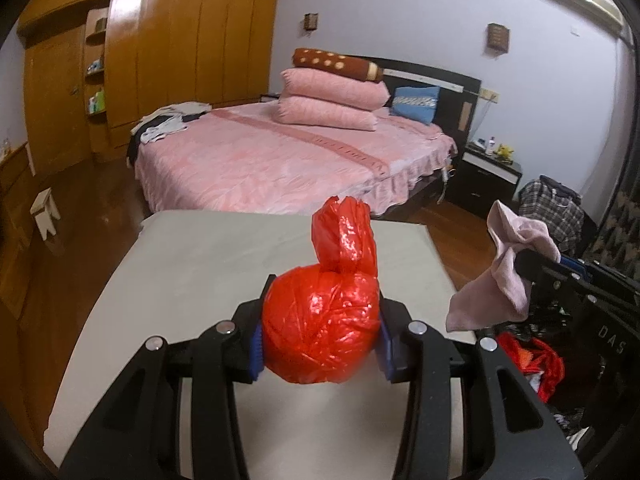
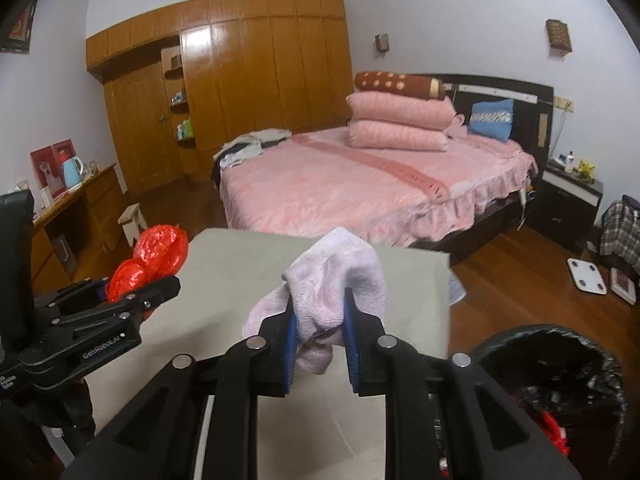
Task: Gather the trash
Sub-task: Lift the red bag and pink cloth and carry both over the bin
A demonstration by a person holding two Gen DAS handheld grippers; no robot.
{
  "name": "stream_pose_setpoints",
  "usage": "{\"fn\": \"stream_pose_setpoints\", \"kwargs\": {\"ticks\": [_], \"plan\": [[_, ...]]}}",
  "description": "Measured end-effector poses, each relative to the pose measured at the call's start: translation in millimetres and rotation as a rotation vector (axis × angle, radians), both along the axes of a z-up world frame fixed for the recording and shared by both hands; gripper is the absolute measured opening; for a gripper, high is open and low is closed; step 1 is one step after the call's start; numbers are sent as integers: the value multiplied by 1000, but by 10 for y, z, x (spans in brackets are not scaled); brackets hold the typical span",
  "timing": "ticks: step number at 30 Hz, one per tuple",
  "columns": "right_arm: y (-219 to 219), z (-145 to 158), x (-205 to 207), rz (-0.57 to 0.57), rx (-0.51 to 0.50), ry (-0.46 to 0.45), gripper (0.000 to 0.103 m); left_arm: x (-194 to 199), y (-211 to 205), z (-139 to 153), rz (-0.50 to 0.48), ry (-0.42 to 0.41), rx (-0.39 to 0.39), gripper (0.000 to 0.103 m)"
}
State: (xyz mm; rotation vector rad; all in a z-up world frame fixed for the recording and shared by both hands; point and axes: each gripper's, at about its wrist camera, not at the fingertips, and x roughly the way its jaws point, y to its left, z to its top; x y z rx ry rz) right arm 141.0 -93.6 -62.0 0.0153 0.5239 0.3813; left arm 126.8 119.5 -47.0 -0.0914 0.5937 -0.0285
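Crinkly, glossy red plastic bag (image 1: 322, 332), knotted into a round ball with a twisted tail sticking up. Clamped in left gripper (image 1: 320, 346), blue ribbed pads (image 1: 256, 350) pressed on both sides, jaws partly spread around the bundle, lifted clear above smooth grey table (image 1: 192, 280). Same bag seen side-on from right wrist view as two shiny lobes (image 2: 154, 262), left gripper (image 2: 132, 300) black, matte, hard plastic with silver rivets.

Soft pale-pink cloth (image 2: 336, 292), knitted or terry texture, crumpled and limp, folds drooping below and over the pads. Pinched in right gripper (image 2: 320, 344), jaws narrow, blue pads (image 2: 290, 354) squeezing the fabric, held above the table (image 2: 240, 264). From left wrist view, same cloth (image 1: 508, 268) hanging off to the right of the left gripper, right gripper (image 1: 532, 264) only partly visible behind it.

Only right wrist view: round bin with black liner (image 2: 560, 364) just below-right of right gripper, mixed scraps and something red inside; white scale (image 2: 588, 276) on wood floor further right; blue kettle (image 2: 72, 172) on desk far left.

Only left wrist view: red bag and clutter (image 1: 532, 364) low right of left gripper.

Ahead of both grippers: bed with satiny pink quilted cover (image 1: 280, 160), stacked pillows, glossy wooden wardrobe (image 2: 256, 72) behind.
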Motion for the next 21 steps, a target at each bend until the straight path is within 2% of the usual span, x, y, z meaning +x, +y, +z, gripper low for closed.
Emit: {"fn": "stream_pose_setpoints", "kwargs": {"ticks": [8,21], "plan": [[-412,209,-237,-54,14,-53,20,-152,-430,191,-64,-48,3,41],[-1006,321,-580,-158,-5,-117,20,-369,-1062,324,-166,-105,15,41]]}}
